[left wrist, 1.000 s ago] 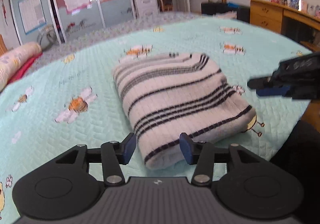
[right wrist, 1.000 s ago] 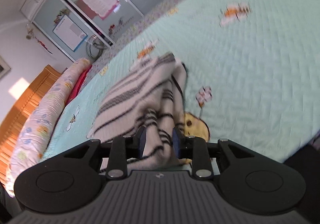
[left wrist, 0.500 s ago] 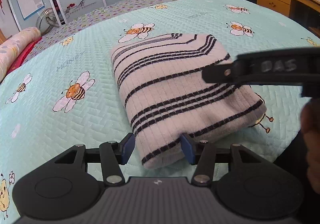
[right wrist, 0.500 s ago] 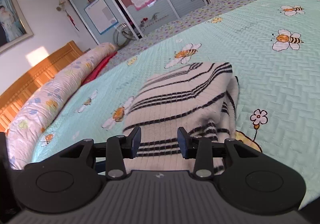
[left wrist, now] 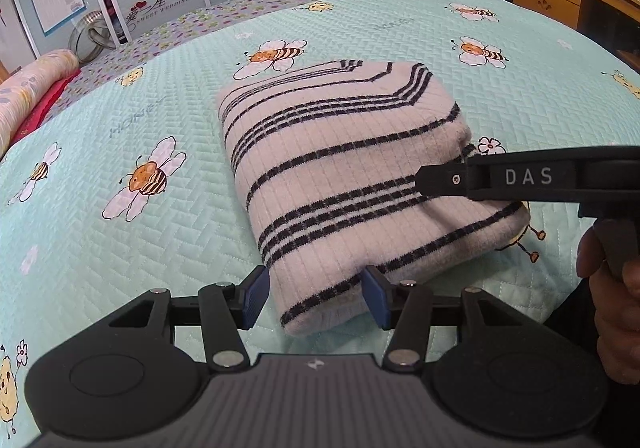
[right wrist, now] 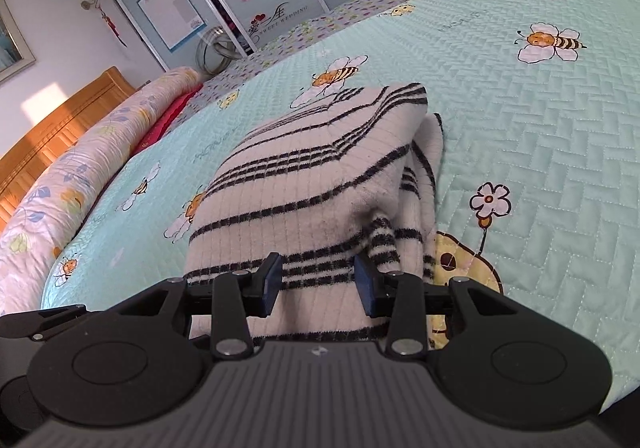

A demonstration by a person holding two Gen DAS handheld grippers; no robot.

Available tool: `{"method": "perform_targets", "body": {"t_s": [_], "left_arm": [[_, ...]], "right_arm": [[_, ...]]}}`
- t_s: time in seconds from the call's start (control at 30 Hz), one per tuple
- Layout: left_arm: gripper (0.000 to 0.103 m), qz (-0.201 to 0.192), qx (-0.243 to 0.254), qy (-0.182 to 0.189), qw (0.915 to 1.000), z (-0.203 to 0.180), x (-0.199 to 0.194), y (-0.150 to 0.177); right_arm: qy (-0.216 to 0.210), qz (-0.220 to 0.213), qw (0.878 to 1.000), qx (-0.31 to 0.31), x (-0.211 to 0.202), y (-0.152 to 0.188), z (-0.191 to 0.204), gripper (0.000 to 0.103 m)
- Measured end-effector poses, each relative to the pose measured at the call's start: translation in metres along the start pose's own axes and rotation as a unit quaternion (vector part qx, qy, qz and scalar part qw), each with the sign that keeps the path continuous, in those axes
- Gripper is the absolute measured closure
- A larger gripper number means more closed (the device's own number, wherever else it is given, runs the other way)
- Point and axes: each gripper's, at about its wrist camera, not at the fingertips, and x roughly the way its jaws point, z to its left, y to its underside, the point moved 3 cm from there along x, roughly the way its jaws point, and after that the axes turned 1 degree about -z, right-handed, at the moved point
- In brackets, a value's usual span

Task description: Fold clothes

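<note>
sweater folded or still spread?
Folded: the sweater lies as a compact layered bundle on the bedspread, stacked edges visible on its right side.

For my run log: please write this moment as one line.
striped sweater: folded on bed | left gripper: open | right gripper: open

I see the white sweater (left wrist: 340, 176) with black stripes folded into a thick bundle, lying flat on the bedspread (left wrist: 140, 248).
</note>
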Motion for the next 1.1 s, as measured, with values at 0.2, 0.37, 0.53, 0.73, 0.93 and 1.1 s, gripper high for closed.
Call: {"method": "perform_targets", "body": {"t_s": [0.2,0.37,0.53,0.73,0.93,1.1], "left_arm": [[0.049,0.005,0.002,0.0,1.0,-0.0022,0.0005,0.0005],[0.049,0.007,0.001,0.001,1.0,-0.0028,0.0004,0.001],[0.049,0.008,0.001,0.001,1.0,-0.0036,0.0003,0.0014],[0.049,0.008,0.0,0.002,1.0,-0.005,-0.0001,0.0015],[0.049,0.01,-0.002,0.005,0.9999,-0.0049,0.0005,0.0017],[0.049,0.01,-0.012,0.015,0.9998,-0.004,-0.0025,0.0003]], "right_arm": [[-0.001,0.003,1.0,0.002,0.0,0.0002,0.0006,0.062],[-0.002,0.005,1.0,0.001,0.0007,0.0012,0.0012,0.062],[-0.003,0.006,1.0,0.002,0.0013,0.0011,0.0006,0.061],[-0.004,0.007,1.0,0.003,0.0021,0.0013,0.0003,0.061],[-0.005,0.007,1.0,0.004,0.0025,0.0019,0.0001,0.061],[-0.006,0.008,1.0,0.005,0.0033,0.002,-0.0004,0.061]]}}
